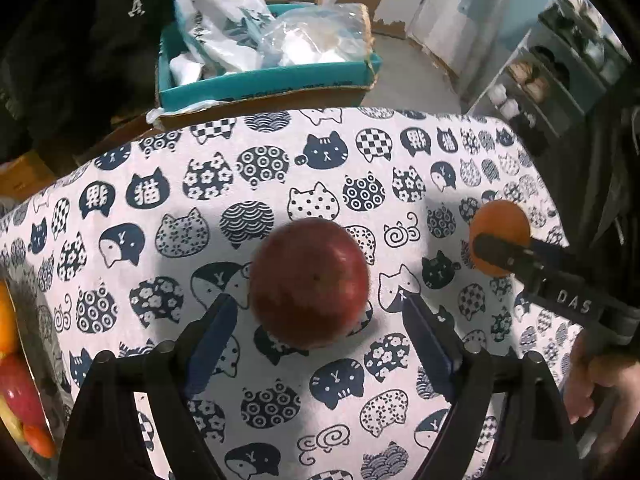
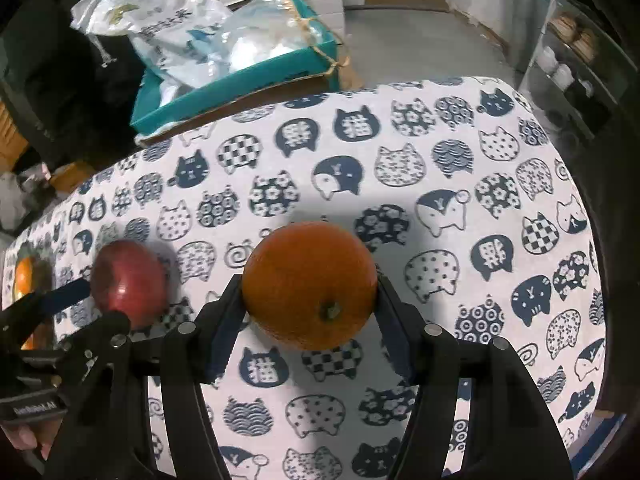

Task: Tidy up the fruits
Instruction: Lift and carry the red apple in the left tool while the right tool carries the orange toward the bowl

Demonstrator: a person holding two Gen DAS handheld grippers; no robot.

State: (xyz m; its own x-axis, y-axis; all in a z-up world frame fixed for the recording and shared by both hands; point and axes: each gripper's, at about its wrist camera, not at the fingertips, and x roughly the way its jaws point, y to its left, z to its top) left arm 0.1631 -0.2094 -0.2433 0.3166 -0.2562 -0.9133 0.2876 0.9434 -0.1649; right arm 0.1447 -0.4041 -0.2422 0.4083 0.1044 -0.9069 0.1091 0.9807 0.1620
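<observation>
The right claw point(image 2: 310, 300) grips the orange point(image 2: 309, 285), stem end facing the camera, above the surface point(image 2: 460, 184) mid-cloth, with bare cloth out to its far and right edges. The left claw point(image 1: 316, 304) stands open around the apple point(image 1: 309, 282), pads apart from it, fruit point(image 1: 16, 392) at the left edge.

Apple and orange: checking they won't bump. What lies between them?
In the left wrist view, only bare cat-print tablecloth lies between the apple and the orange.
</observation>
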